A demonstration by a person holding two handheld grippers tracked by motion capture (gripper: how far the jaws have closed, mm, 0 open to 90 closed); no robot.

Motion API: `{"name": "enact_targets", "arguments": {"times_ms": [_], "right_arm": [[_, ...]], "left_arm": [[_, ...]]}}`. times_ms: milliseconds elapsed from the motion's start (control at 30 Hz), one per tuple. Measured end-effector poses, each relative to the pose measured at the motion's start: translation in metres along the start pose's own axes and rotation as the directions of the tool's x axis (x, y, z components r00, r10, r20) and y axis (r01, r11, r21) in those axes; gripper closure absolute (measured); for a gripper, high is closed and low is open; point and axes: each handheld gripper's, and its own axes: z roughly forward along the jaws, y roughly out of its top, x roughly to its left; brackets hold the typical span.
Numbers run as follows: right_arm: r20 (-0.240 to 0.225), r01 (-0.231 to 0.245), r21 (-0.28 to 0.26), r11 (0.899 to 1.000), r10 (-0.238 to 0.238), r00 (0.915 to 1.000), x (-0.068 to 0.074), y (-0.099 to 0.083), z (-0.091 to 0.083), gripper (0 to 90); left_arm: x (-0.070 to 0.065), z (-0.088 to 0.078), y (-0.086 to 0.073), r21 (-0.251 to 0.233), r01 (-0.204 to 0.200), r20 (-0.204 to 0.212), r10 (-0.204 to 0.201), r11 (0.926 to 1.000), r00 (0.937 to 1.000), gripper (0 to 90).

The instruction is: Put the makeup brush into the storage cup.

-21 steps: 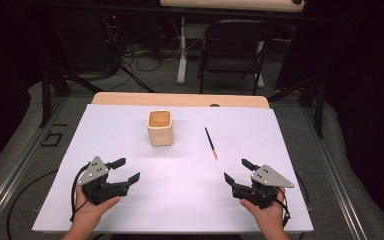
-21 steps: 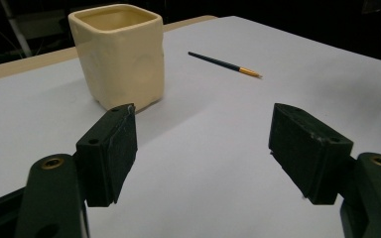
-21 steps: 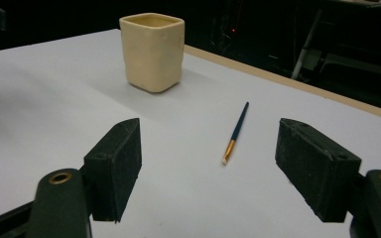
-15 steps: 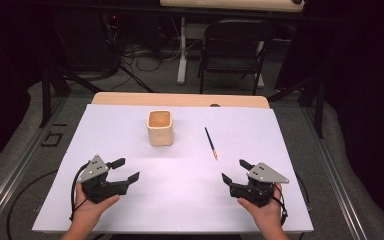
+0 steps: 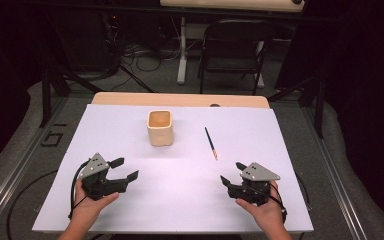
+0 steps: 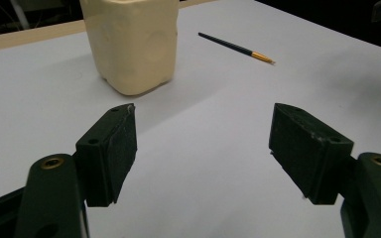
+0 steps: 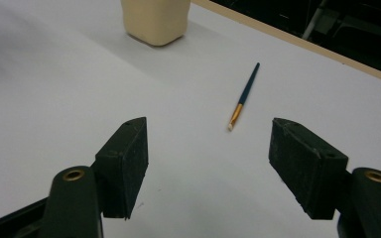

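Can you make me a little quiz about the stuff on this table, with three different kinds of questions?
1. True or false: the paintbrush is standing inside the cream cup.
2. Pick one. The left gripper and the right gripper are: A) both open and holding nothing, B) both shut on the paintbrush, C) one open and one shut.
3. Fill in the blank: the paintbrush's golden tip points toward the ____ gripper.

Key:
1. False. It lies flat on the white table, apart from the cup.
2. A.
3. Right.
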Motion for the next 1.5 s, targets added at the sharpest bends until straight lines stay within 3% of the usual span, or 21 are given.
{"name": "enact_targets", "arguments": {"times_ms": [100, 467, 767, 867, 1033, 1267, 1500], "right_arm": [[-0.003, 0.010, 0.016, 1.000, -0.010, 0.9999, 0.002, 0.000, 0.001, 33.4], [-0.005, -0.025, 0.063, 0.998, 0.025, 0.9997, 0.004, -0.001, 0.001, 33.2], [-0.007, -0.078, 0.083, 0.994, 0.079, 0.9968, 0.001, 0.000, 0.001, 31.8], [-0.015, -0.086, 0.061, 0.994, 0.087, 0.9961, 0.000, 0.001, 0.000, 28.4], [-0.029, -0.103, 0.085, 0.991, 0.106, 0.9940, -0.001, 0.002, 0.003, 26.3], [-0.003, -0.157, 0.109, 0.982, 0.158, 0.9875, -0.008, 0.007, 0.003, 31.8], [-0.031, -0.194, 0.115, 0.974, 0.199, 0.9795, -0.013, 0.011, 0.003, 32.2]], "left_arm": [[0.000, 0.001, -0.001, 0.023, 0.000, -0.004, 0.000, 0.9997, 1.0000, 25.4], [-0.005, 0.004, 0.002, 0.062, -0.023, -0.019, 0.025, 0.9978, 0.9995, 20.0], [-0.001, 0.005, 0.003, 0.081, 0.016, -0.026, -0.014, 0.9966, 0.9996, 15.7], [-0.001, 0.006, 0.003, 0.092, 0.014, -0.024, -0.012, 0.9956, 0.9996, 15.3], [-0.001, 0.010, 0.008, 0.111, 0.011, -0.032, -0.007, 0.9938, 0.9994, 15.2], [0.000, 0.010, 0.016, 0.135, 0.015, -0.038, -0.010, 0.9907, 0.9992, 15.9], [0.000, 0.013, 0.025, 0.174, 0.015, -0.033, -0.009, 0.9847, 0.9994, 16.4]]}}
